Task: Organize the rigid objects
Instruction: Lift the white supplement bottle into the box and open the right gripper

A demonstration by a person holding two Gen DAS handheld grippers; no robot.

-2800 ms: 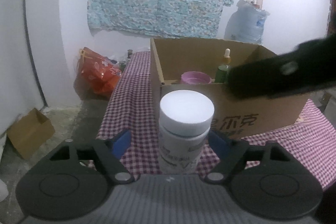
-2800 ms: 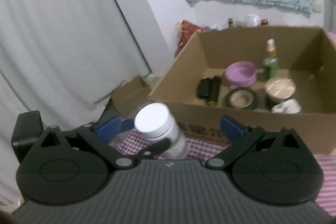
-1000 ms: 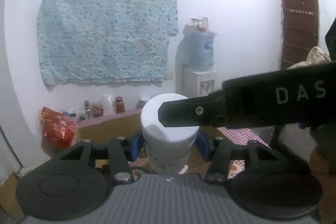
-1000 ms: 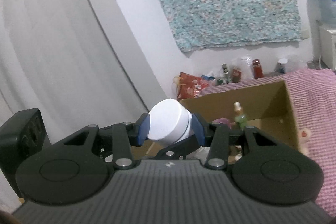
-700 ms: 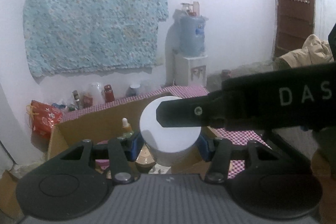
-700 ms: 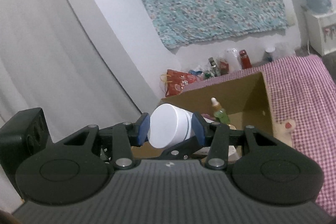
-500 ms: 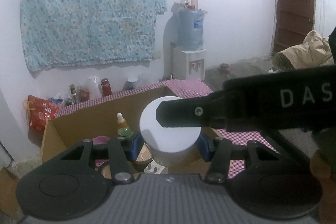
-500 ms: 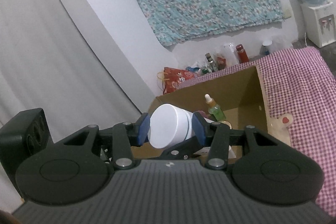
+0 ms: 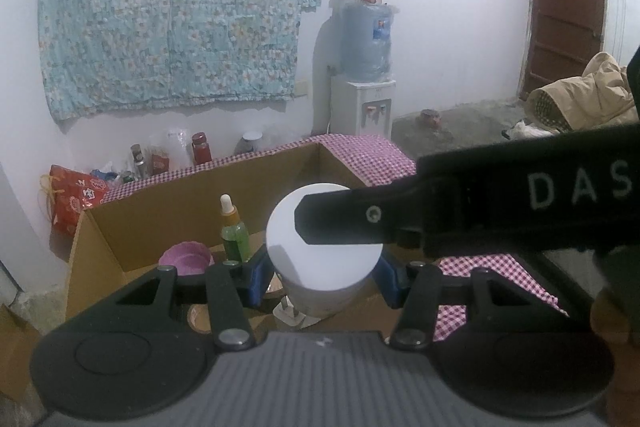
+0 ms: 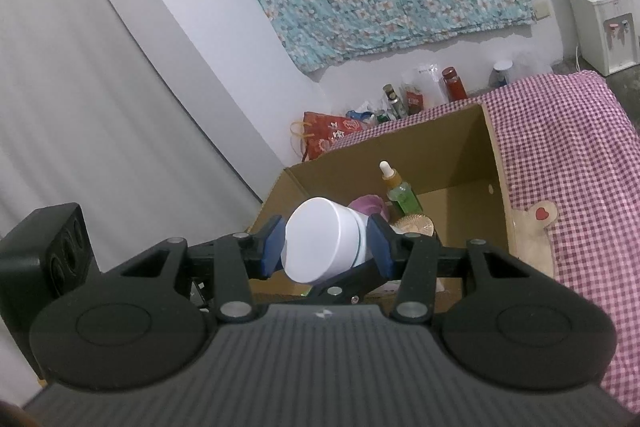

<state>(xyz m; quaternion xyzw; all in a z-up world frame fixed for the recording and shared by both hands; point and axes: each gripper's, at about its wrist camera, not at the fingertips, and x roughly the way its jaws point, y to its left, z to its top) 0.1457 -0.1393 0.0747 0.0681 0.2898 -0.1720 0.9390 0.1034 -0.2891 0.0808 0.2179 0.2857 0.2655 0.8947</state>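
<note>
your left tool (image 9: pixel 322 277) is clamped on the white jar (image 9: pixel 320 267), its blue pads pressed against both sides of the jar just below the lid. your right tool (image 10: pixel 326 247) is clamped on the same jar (image 10: pixel 322 245) from the other side (in the left wrist view its black finger crosses the lid). the jar hangs tilted above the open cardboard box (image 9: pixel 100 239), near the box's right wall. the box sits on the checked cloth (image 10: pixel 560 147) of the tabletop. inside it a green dropper bottle (image 9: pixel 234 233) stands upright by the back wall, a purple bowl (image 9: pixel 186 259) lies just left of it, and a white plug (image 9: pixel 288 313) rests below the jar.
</note>
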